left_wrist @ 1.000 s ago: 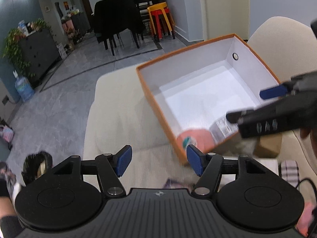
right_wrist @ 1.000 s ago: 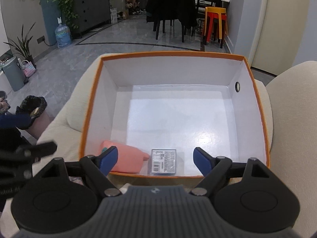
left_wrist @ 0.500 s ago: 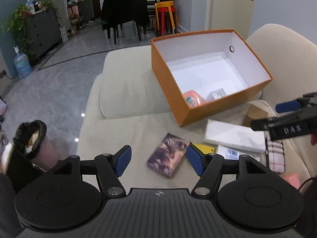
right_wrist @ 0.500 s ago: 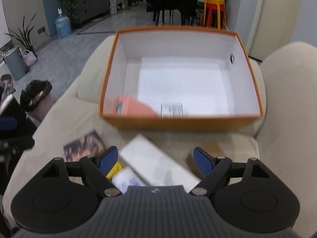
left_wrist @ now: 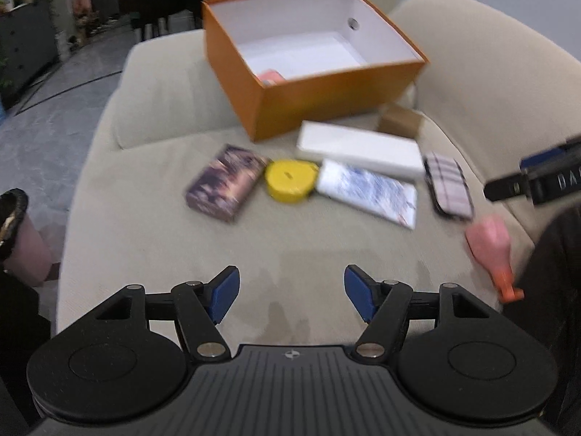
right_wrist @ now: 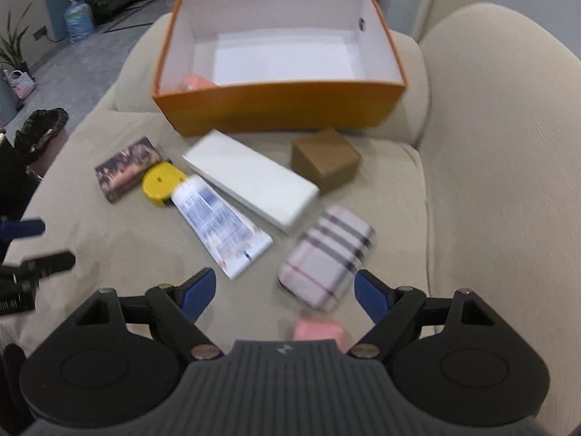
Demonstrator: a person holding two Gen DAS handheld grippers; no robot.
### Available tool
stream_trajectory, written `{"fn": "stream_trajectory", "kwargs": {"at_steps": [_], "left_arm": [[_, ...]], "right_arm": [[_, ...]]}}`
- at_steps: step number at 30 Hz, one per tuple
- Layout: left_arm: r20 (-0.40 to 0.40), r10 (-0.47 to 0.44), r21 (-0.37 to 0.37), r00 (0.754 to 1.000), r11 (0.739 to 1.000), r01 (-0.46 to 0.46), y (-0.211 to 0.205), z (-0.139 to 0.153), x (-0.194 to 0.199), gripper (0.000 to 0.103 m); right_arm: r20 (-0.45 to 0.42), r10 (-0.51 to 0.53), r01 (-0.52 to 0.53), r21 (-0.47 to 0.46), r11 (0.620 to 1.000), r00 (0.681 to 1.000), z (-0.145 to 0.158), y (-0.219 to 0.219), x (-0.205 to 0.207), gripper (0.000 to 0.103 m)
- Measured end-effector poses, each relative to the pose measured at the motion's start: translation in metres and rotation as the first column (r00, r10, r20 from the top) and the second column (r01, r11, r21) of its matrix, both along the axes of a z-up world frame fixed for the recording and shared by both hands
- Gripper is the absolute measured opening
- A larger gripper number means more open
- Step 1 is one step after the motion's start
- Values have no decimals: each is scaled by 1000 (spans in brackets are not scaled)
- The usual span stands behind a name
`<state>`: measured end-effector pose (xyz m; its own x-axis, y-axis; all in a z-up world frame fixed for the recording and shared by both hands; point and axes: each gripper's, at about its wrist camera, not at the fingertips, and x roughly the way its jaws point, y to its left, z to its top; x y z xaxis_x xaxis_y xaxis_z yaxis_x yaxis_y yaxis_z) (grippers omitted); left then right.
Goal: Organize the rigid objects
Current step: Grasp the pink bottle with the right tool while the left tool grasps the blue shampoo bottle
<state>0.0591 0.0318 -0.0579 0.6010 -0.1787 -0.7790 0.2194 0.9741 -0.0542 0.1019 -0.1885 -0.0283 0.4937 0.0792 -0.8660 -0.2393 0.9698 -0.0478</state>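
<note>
An orange box with a white inside stands at the far end of a beige sofa seat, a pink item in its near left corner. In front of it lie a dark patterned box, a yellow round case, a white-and-blue tube, a long white box, a brown cardboard box, a plaid case and a pink bottle. My left gripper hangs over bare cushion, jaws opening, nothing between them. My right gripper is open just short of the plaid case.
The sofa backrest rises on the right. A bin with a black liner stands on the grey floor left of the sofa. A water bottle and dark cabinets are far back. Bare cushion lies near the left gripper.
Both grippers have pulled back from over the orange box and tipped down. The loose items on the seat have come into view. The right gripper now sits near the plaid case.
</note>
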Motion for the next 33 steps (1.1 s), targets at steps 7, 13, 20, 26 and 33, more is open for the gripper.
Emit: {"fn": "stream_trajectory", "kwargs": {"at_steps": [7,13,20,26,33], "left_arm": [[29,-166,18,986,986,166,-16,-11,-27,88],[42,-367,55,929,930,365,-34,-17,-49,88],[-5,-620,200,785,768,608,-60,-29,-66,88],[-73,-722,245,688,655,714,-65,-44,-54,81],[-172,-750,265,638,589,764,-68,-61,-34,74]], "right_arm": [[-55,-26,23,-58,998,998,-10,-11,-12,84],[-107,-43,33,-98,995,993,-26,-14,-16,85],[-133,-37,23,-106,994,990,-35,-8,-20,85],[-153,-39,21,-119,993,987,-38,-10,-20,85],[-181,-73,48,-141,989,981,-50,-21,-14,85]]}}
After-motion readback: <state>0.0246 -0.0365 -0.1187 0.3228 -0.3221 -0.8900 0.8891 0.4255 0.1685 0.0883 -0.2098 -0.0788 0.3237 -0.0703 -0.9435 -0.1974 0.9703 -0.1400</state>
